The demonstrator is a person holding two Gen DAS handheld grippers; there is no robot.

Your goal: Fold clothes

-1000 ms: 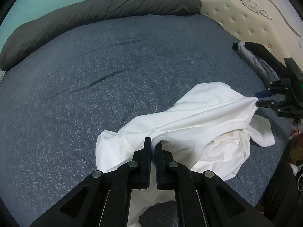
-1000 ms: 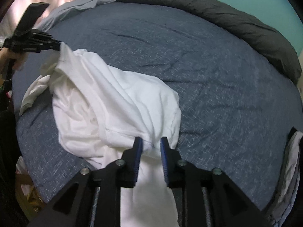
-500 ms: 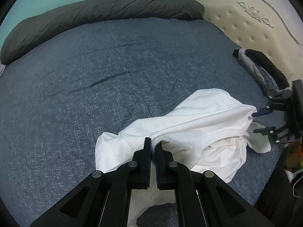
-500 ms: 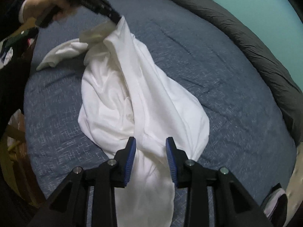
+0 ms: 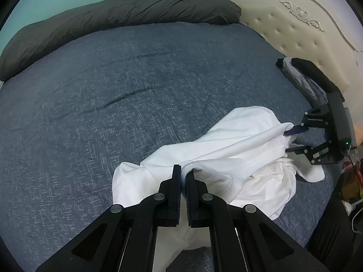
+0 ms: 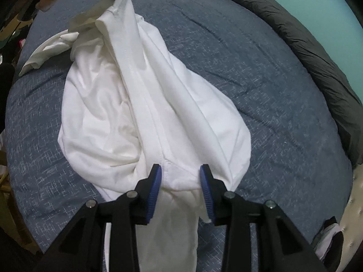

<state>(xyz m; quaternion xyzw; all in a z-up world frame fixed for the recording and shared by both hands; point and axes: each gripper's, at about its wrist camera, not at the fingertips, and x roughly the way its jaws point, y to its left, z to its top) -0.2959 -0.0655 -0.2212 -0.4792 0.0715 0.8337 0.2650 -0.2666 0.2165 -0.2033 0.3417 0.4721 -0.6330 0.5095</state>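
Shirt [image 5: 229, 158] lies on bed [image 5: 113, 95], near edge, right of centre in the left view. Pillow [image 5: 113, 20] along far edge. Headboard [image 5: 295, 29] far right; clothes pile [image 5: 304, 79] just before it, beyond shirt.

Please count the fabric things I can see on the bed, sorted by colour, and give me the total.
White: 1, the crumpled white cotton garment
Dark grey: 1, the long dark grey bolster pillow
Mixed dark and pale: 1, the small pile of black and light clothes by the headboard; pieces in it cannot be counted
Total: 3
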